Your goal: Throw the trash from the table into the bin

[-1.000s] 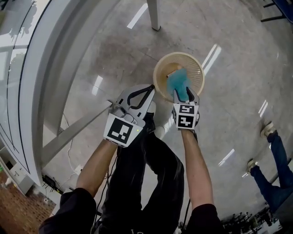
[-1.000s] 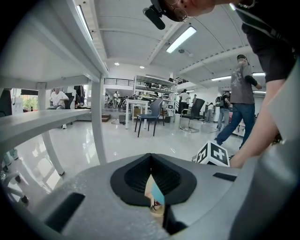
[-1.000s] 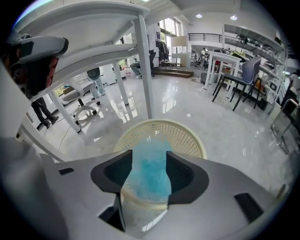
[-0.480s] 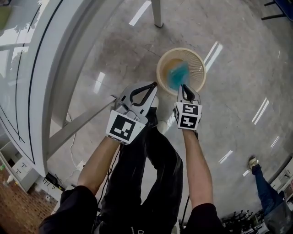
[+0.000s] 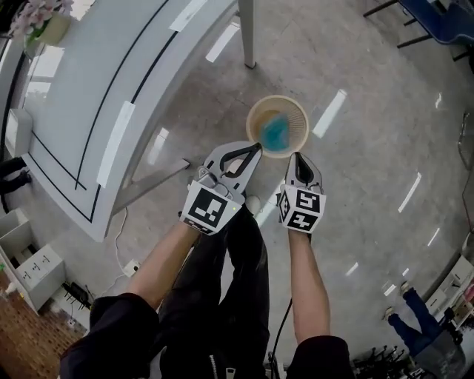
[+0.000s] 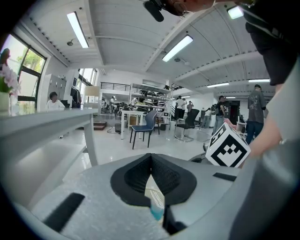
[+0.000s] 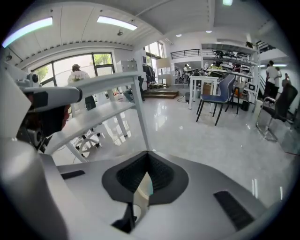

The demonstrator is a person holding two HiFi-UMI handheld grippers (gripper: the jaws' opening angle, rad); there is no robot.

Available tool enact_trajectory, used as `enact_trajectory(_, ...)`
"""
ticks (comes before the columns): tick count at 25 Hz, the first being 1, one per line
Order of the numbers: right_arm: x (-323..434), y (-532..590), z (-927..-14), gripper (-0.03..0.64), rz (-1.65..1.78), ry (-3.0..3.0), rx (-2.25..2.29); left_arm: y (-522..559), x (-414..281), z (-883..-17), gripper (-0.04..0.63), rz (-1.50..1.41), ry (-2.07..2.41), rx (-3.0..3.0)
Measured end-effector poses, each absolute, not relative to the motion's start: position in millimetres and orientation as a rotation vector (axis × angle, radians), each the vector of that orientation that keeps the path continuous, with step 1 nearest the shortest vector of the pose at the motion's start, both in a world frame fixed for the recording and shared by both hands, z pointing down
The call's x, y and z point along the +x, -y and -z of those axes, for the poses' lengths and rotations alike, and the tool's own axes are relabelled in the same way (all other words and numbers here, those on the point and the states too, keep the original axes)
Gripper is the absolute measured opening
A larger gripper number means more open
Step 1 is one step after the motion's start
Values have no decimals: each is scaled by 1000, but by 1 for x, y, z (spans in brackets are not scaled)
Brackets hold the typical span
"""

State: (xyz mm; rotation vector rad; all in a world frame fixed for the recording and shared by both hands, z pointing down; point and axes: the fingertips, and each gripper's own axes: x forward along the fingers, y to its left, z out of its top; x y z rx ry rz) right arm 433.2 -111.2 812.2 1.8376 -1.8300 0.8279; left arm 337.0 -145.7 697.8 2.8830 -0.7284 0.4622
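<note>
Two hand-held grippers hung over a glossy floor (image 5: 370,192), each carried on one forearm of a person in black trousers (image 5: 222,296).

Left: a white table (image 5: 89,133) stood beside the person. A pot of pale flowers (image 5: 41,22) was at its far left end, and one slim leg (image 5: 248,33) met the floor farther off. A low white cabinet (image 5: 29,270) sat near the left edge, nearer than the table's corner.

Centre left: the left gripper (image 5: 255,147) pointed toward the far side, its tip just beside the near left rim of the bin. Its jaws were together at the tips and clamped nothing. In its own view (image 6: 151,155) the pads met at their far end. The narrow slit below them showed pale mesh and a scrap of blue.

Centre: the bin (image 5: 298,117), a round beige mesh basket, stood on the floor just beyond both grippers. The blue trash (image 5: 275,134) lay inside it, at the bottom, well below either gripper.

Centre right: the right gripper (image 5: 299,158) pointed at the bin's near right rim. Its jaws had just been closing and stood together, with nothing between them; its own view (image 7: 149,157) showed the pads touching.

Near right: a bystander (image 5: 415,329) in blue trousers stood well apart.
</note>
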Motion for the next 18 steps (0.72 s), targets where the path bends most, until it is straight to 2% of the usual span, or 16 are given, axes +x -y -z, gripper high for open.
enact_trajectory(8, 400, 104, -612, 11, -686, 1983, 1860, 129, 315, -543, 8, -403, 826, 2863)
enact_trajectory(18, 265, 85, -455, 11, -552, 2267, 1718, 107, 197, -426, 8, -333, 1066, 2794)
